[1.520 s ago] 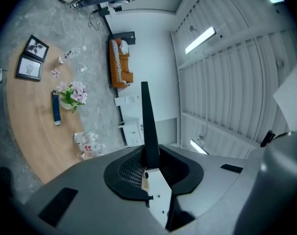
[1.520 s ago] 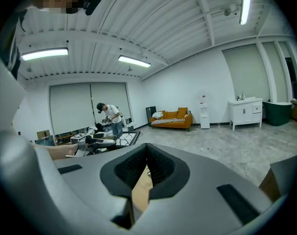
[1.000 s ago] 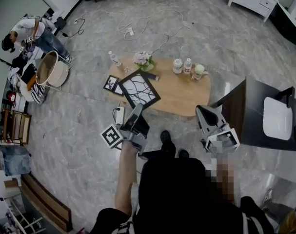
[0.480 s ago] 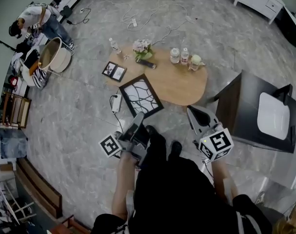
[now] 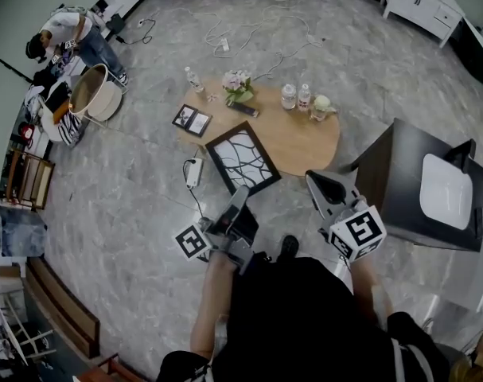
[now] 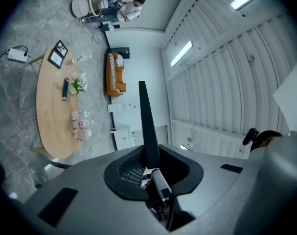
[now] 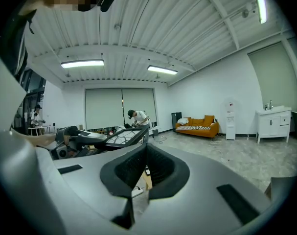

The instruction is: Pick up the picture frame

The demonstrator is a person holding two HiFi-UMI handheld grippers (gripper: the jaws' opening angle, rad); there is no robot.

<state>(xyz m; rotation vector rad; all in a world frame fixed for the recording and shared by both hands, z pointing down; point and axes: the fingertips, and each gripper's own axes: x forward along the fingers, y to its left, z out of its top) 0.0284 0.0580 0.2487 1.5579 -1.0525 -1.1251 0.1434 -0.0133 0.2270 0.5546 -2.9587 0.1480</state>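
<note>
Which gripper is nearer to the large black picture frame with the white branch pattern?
Left. The left gripper has its fingers clamped on the near edge of the large black branch-patterned picture frame; the right gripper is off to its right, apart from it.

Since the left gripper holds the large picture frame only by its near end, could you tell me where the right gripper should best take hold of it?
Probably the right-hand edge of the picture frame, on its black border near the corner closest to the right gripper, coming from the right. The frame is thin and flat, so the jaws should straddle that border edge-on, away from the left gripper.
</note>
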